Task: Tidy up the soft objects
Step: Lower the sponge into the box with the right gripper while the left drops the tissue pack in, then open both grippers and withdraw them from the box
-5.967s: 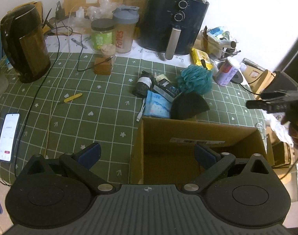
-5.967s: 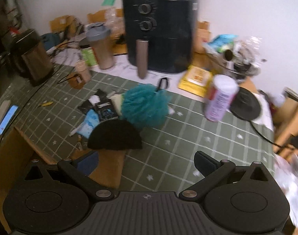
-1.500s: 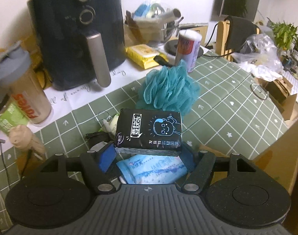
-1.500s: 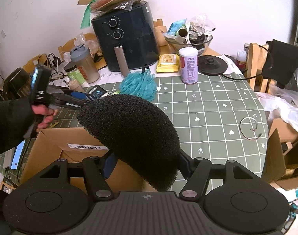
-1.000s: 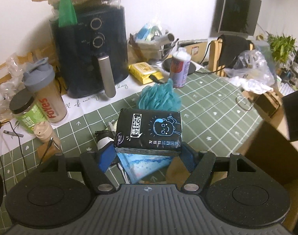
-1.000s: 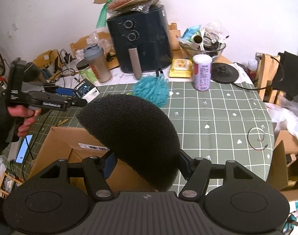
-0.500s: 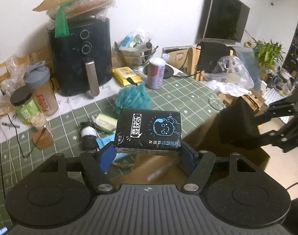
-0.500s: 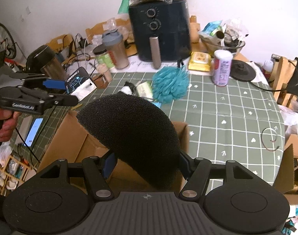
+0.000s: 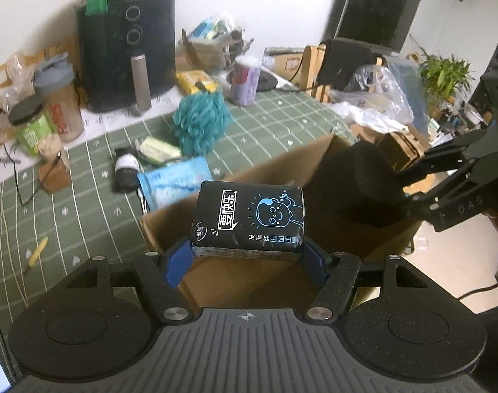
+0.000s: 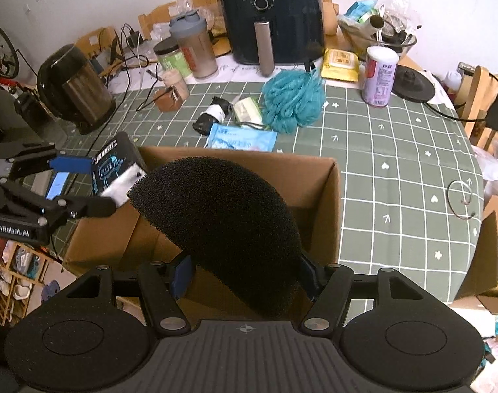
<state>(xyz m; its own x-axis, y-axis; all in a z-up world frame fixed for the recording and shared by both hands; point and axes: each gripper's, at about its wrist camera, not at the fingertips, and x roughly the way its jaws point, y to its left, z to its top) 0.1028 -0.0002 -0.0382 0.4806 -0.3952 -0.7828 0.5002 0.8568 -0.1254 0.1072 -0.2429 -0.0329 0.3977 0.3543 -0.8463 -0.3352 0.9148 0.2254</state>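
The left gripper [image 9: 247, 255] has its fingers [image 9: 177, 263] clamped on the ends of a black tissue pack [image 9: 249, 217]. The right gripper [image 10: 242, 273] pinches a black foam dome [image 10: 222, 226]. Both are held over the open cardboard box [image 10: 327, 196] on the counter [image 10: 396, 170]. Both seem light and squashy, best gripped across the sides.

1. On the left gripper [image 10: 82, 183], lower left of the right wrist frame, stands "GenRobot.AI".
2. On the right gripper [image 9: 409, 186], at the right edge of the left wrist frame, stands "DAS".
3. The black tissue pack [image 9: 249, 217] bears Chinese characters, too small to read surely.
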